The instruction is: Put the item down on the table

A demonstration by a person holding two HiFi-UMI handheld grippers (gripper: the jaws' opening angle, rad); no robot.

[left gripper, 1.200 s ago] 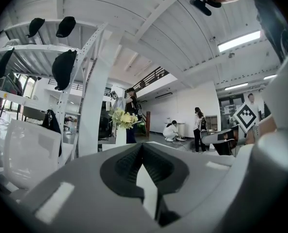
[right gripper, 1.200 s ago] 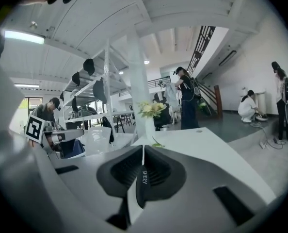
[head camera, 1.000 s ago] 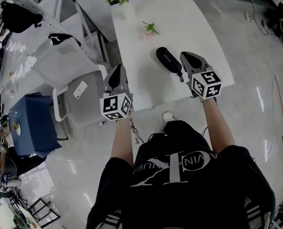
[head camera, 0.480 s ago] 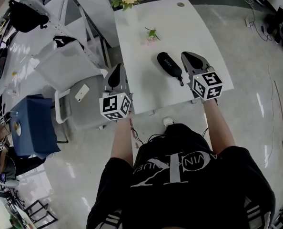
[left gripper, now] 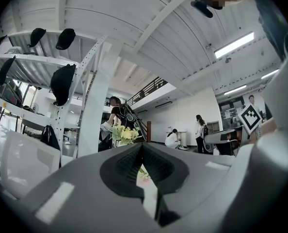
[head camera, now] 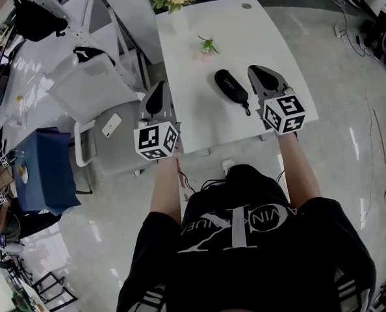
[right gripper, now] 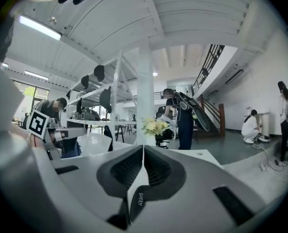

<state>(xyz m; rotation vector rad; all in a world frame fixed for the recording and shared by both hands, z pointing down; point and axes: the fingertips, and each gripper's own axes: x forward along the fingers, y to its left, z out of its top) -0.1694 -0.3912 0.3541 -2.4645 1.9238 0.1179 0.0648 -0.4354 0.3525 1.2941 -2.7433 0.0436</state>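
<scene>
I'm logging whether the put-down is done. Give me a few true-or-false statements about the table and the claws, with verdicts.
1. The black case lies on the table. True.
2. The right claw grips the case. False: its jaws are shut on nothing, beside the case.
3. The left claw is shut and empty. True.
4. A phone lies on the table. False: the phone lies on the chair left of the table.
5. A single flower lies on the table beyond the case. True.
</scene>
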